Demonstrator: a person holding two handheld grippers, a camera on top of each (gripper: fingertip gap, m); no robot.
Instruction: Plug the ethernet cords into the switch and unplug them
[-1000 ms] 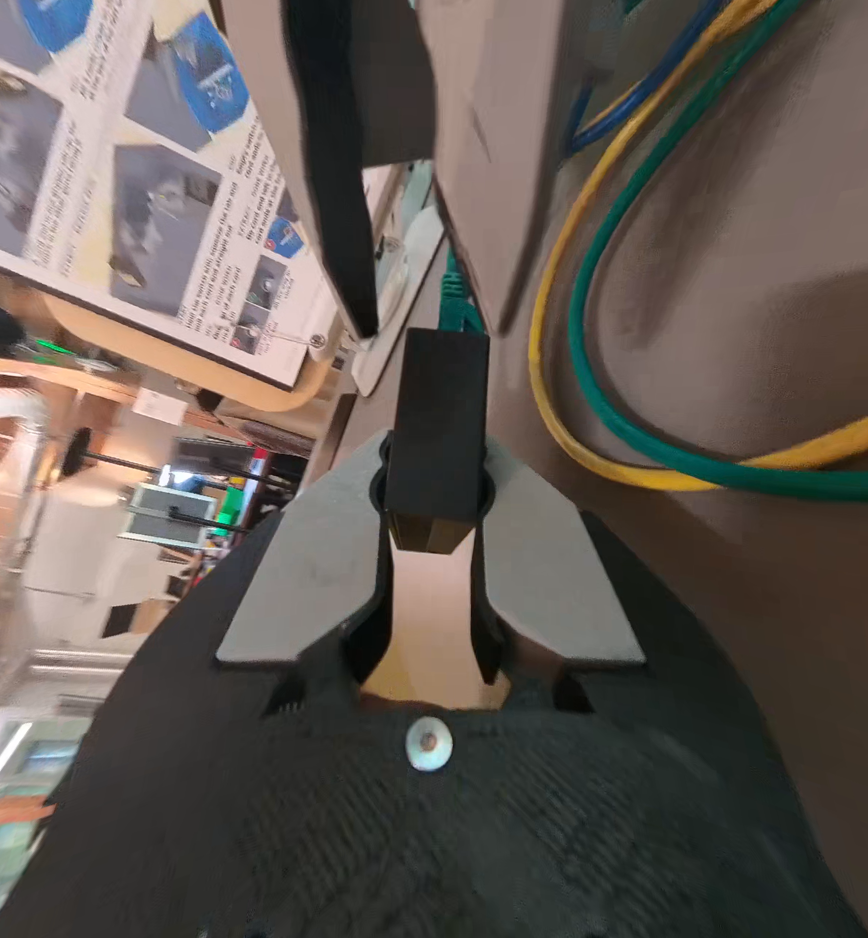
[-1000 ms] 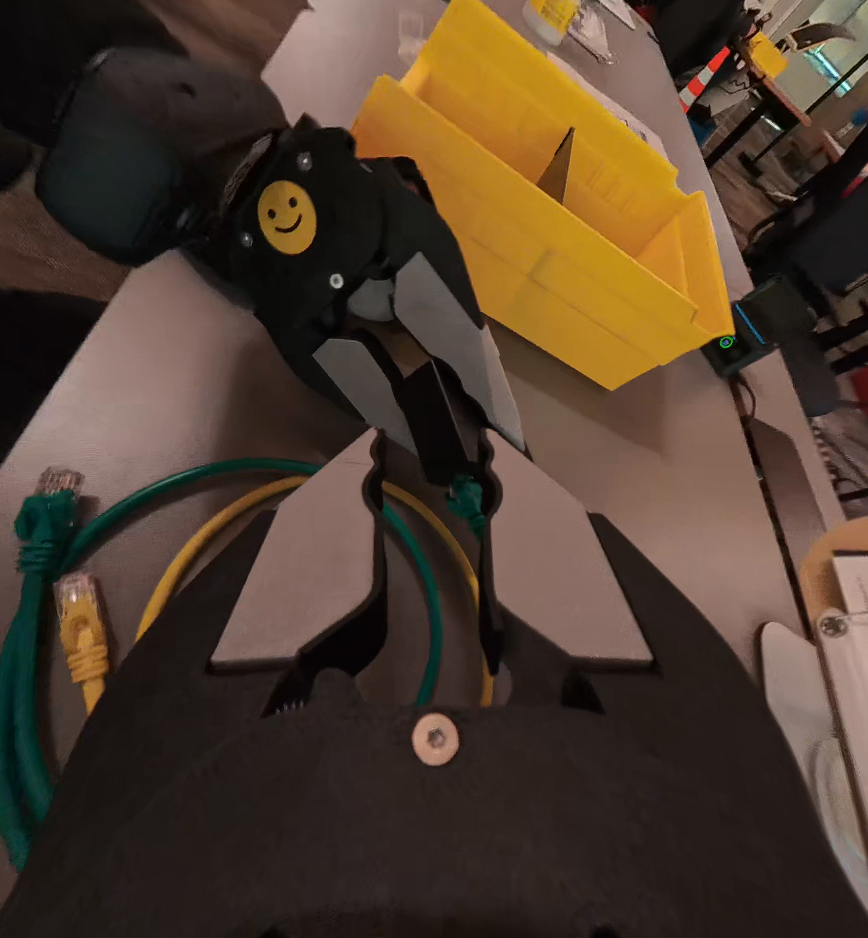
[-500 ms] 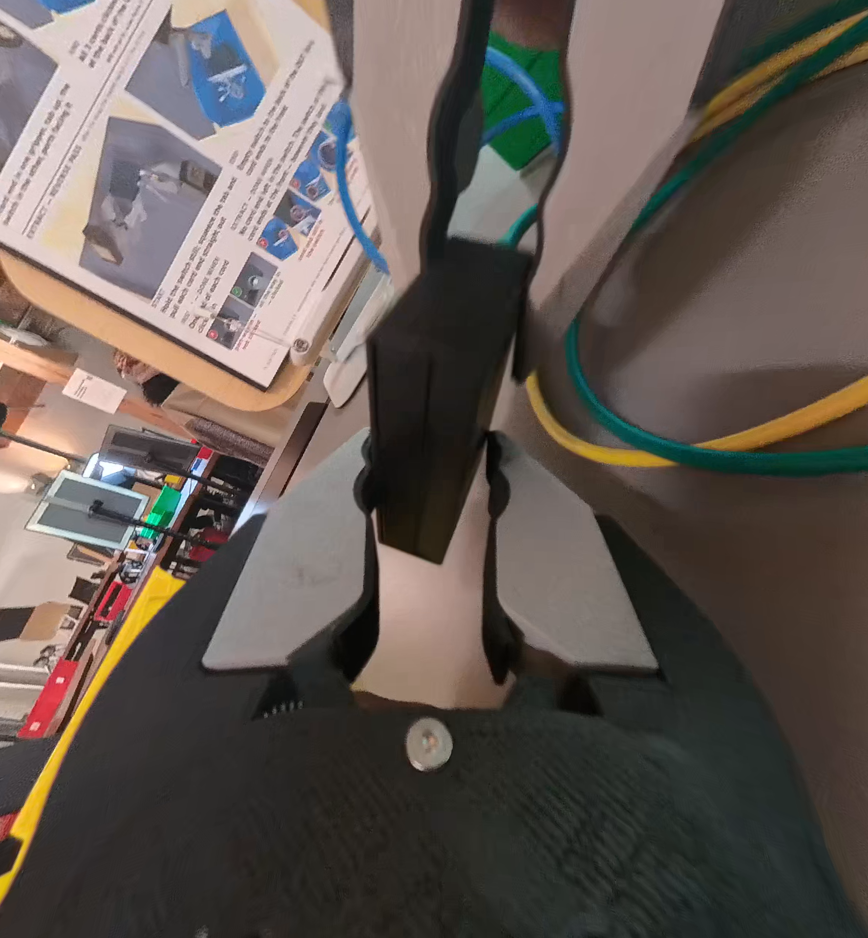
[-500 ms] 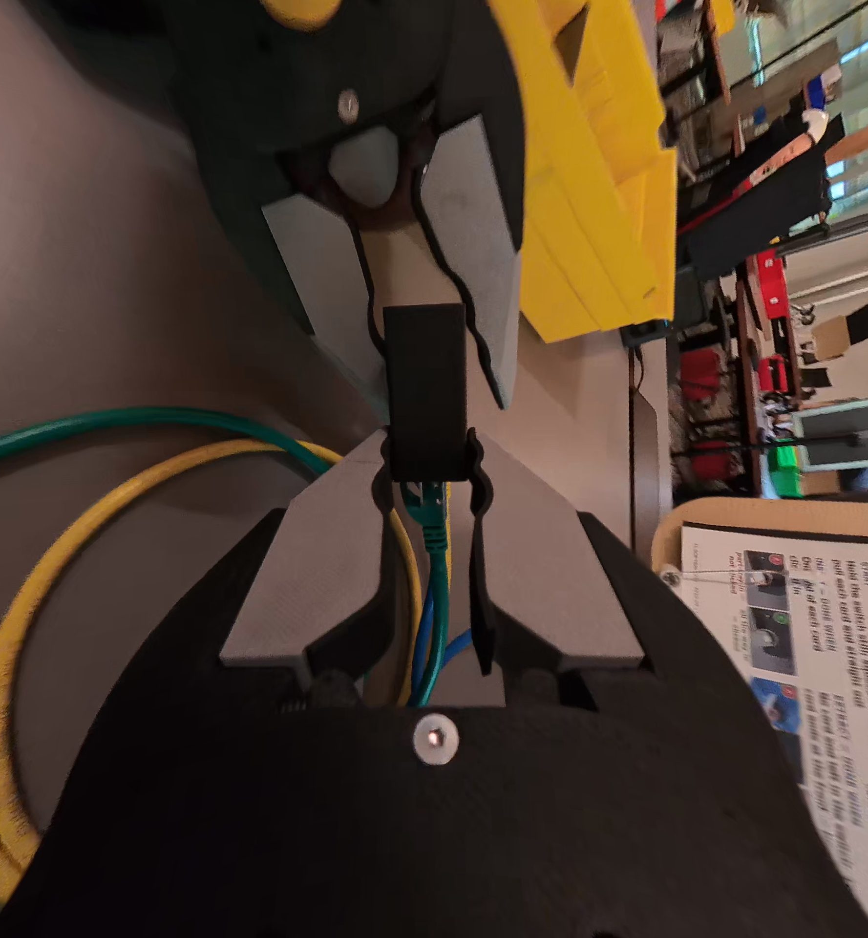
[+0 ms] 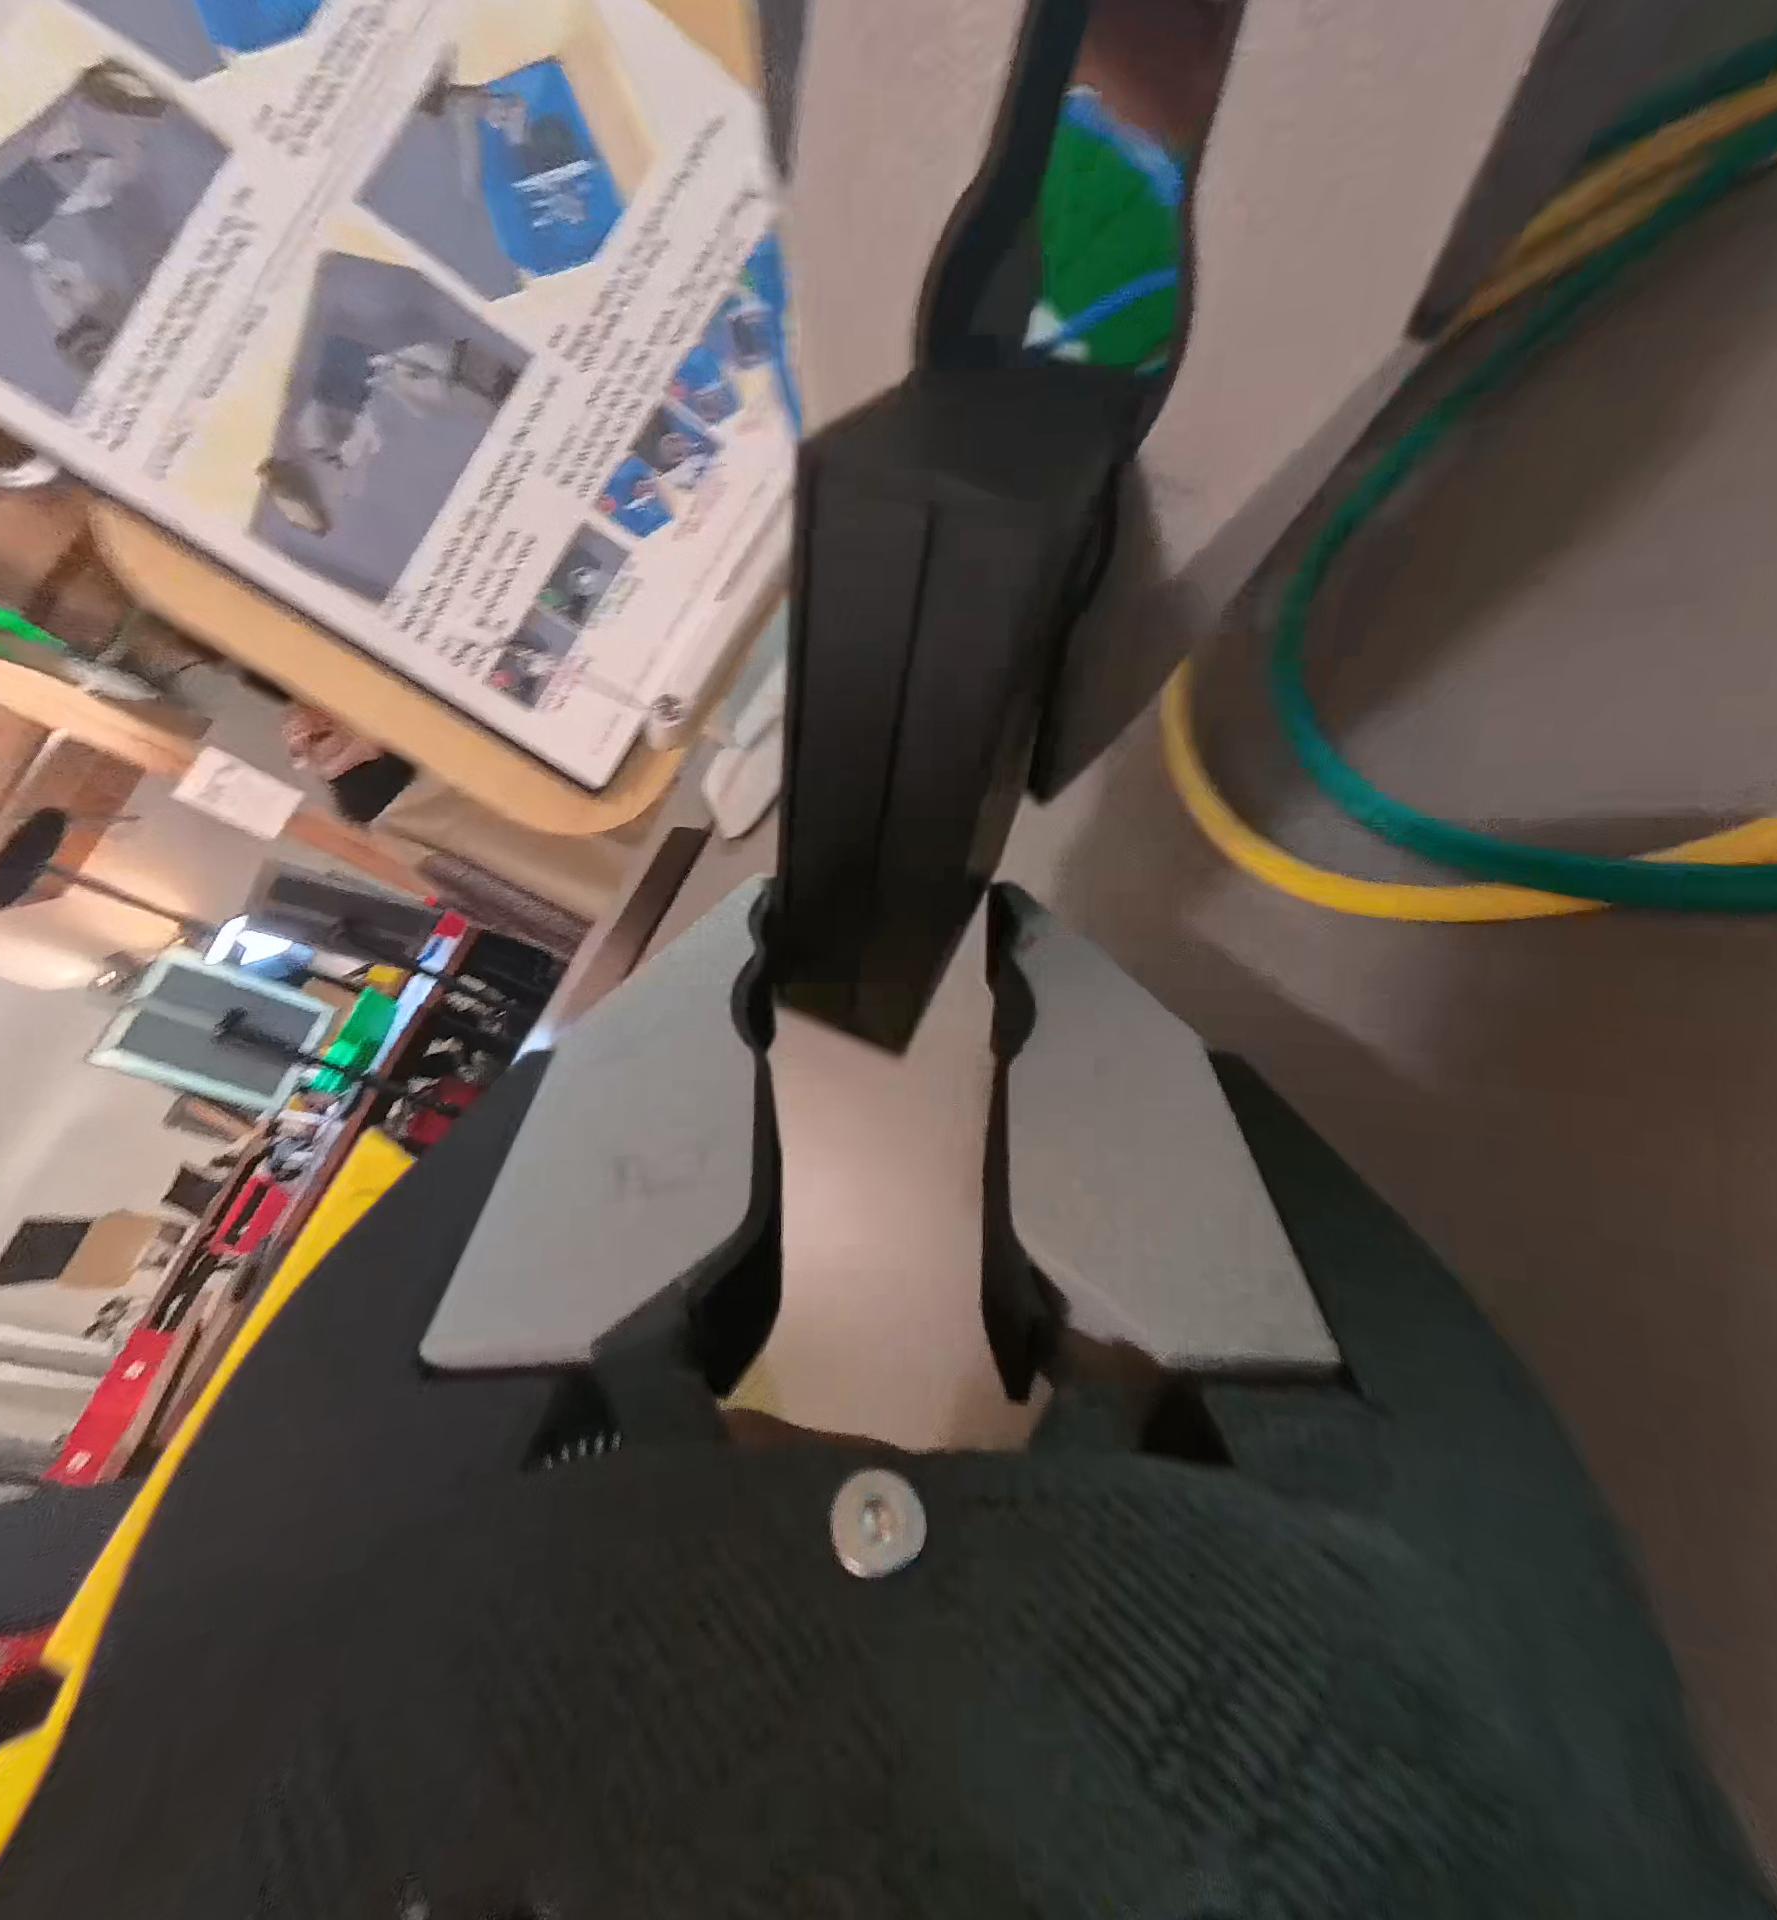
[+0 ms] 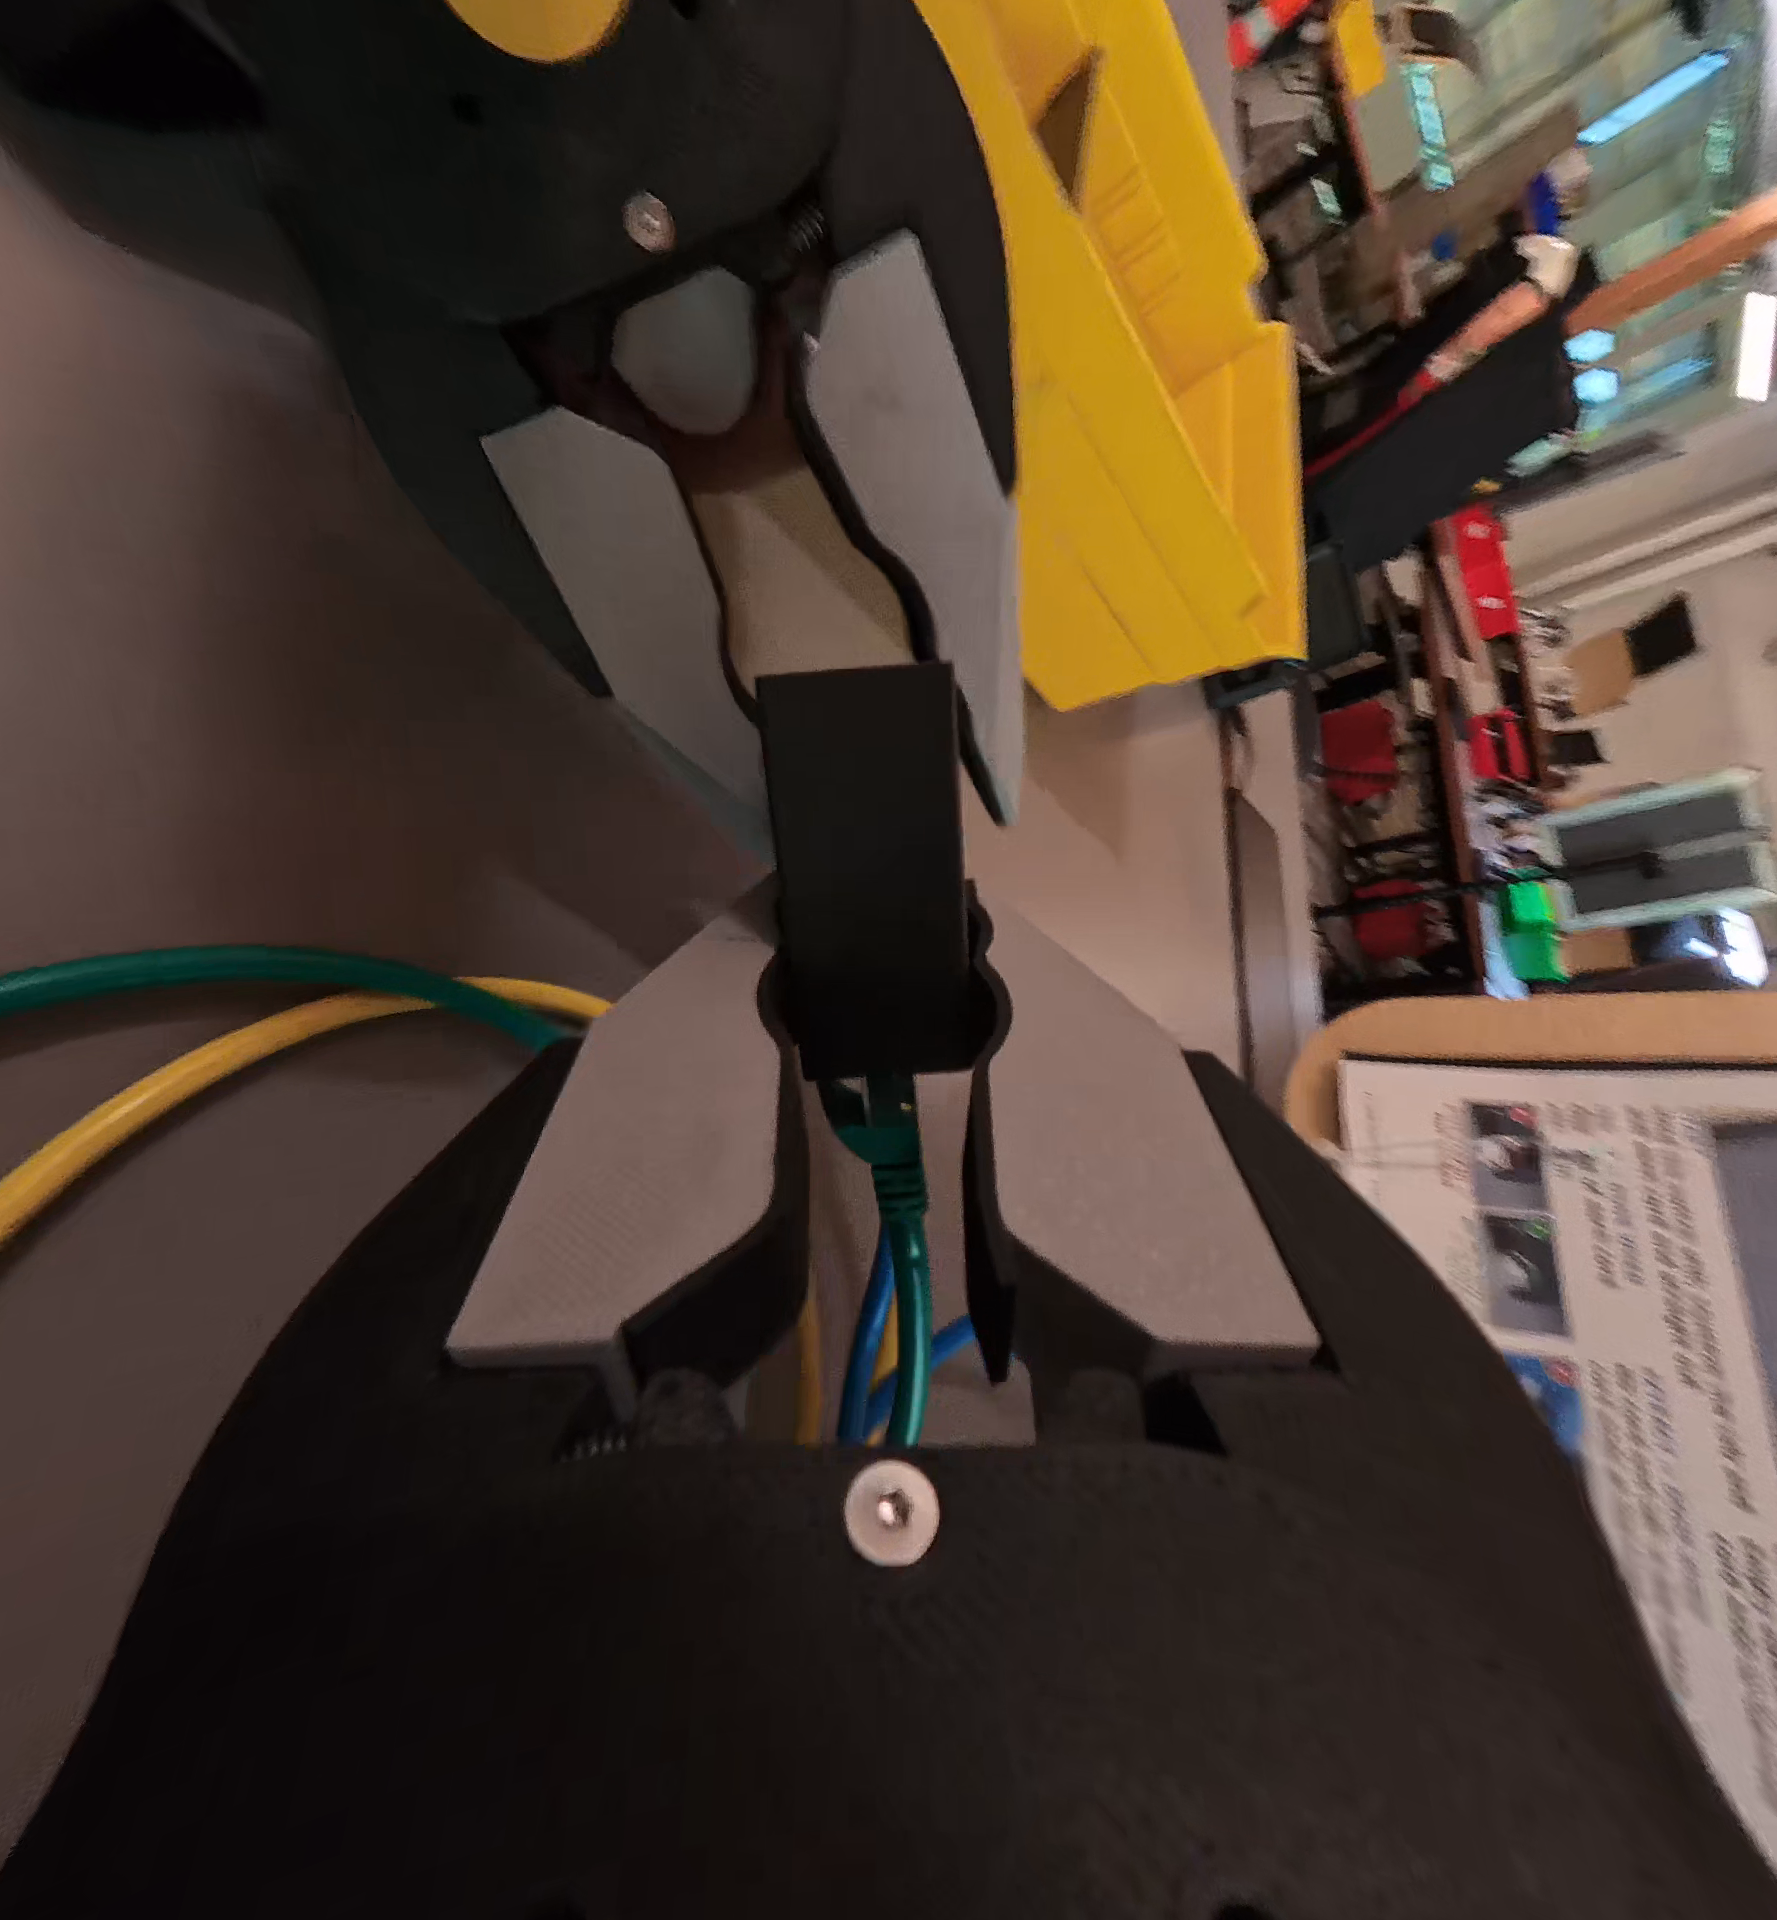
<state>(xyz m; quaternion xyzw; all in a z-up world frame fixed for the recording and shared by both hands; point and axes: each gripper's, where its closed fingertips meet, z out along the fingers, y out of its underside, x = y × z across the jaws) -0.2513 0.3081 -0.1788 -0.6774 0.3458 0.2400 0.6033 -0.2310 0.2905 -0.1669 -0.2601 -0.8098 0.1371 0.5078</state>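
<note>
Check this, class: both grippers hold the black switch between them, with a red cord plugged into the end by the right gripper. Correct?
Not quite. The cord plugged into the switch is green, as the right wrist view shows. Both the right gripper and the left gripper do hold the switch.

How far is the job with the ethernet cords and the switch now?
Done: one green cord appears plugged into the black switch. In hand: the left gripper and the right gripper clamp the switch at opposite ends. Remaining: the ends of the yellow cord and the blue cord are hidden, so their plugging is uncertain; afterwards all must be unplugged.
</note>
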